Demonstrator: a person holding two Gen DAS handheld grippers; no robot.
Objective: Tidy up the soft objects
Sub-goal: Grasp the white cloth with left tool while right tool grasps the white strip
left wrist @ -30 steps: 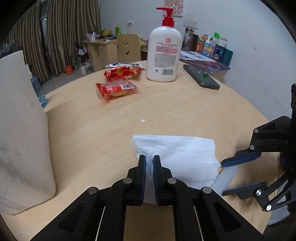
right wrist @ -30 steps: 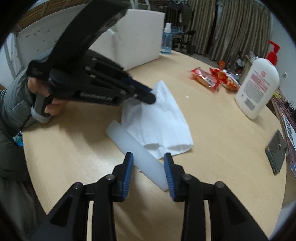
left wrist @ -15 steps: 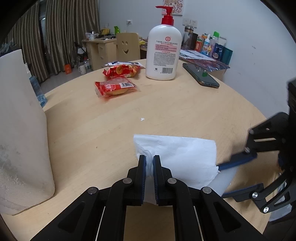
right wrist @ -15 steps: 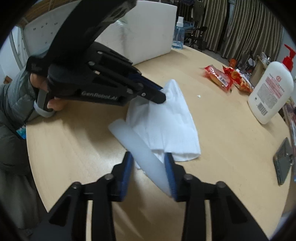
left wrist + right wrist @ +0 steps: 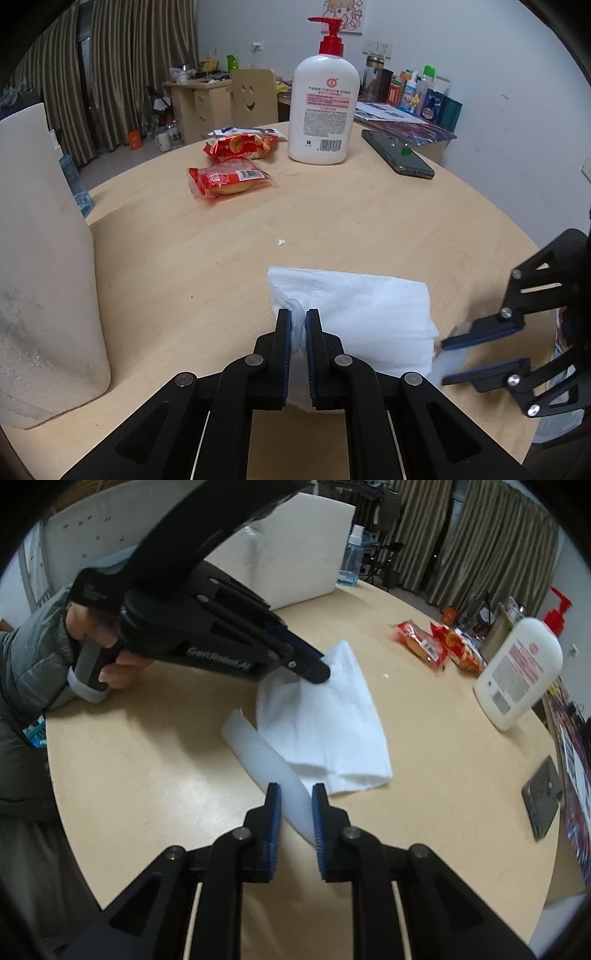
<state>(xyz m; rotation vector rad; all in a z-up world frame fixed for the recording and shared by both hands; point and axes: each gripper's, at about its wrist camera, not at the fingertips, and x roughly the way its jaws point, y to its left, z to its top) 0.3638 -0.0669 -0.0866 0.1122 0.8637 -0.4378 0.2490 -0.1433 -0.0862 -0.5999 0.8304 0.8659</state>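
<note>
1. Gripping is in hand on both sides: the left gripper [image 5: 298, 334] is clamped on a bunched corner of the white tissue [image 5: 364, 317], and the right gripper [image 5: 296, 805] has just been closing its jaws around one end of the pale translucent strip [image 5: 264, 753], which lies between the blue pads.
2. Whether the right pads already press the strip firmly cannot be told; contact looks made on both sides, so the grip is judged taken or nearly so.
3. The strip is best held square across its width, near the end, so that it is not twisted or creased when lifted.
4. The tissue corner is best kept pinned low against the round wooden table [image 5: 369, 221], so that the sheet is not dragged while the strip is drawn clear of it.
5. The pull is best made slowly and along the strip's length, since its far part is touching the tissue's edge and may be partly tucked under it.
6. The tissue is seen as a soft, thin, folded white sheet, lying flat near the table's near edge, slightly rumpled where it is pinched.
7. The strip looks smooth, limp and slightly curled at its free end.
</note>
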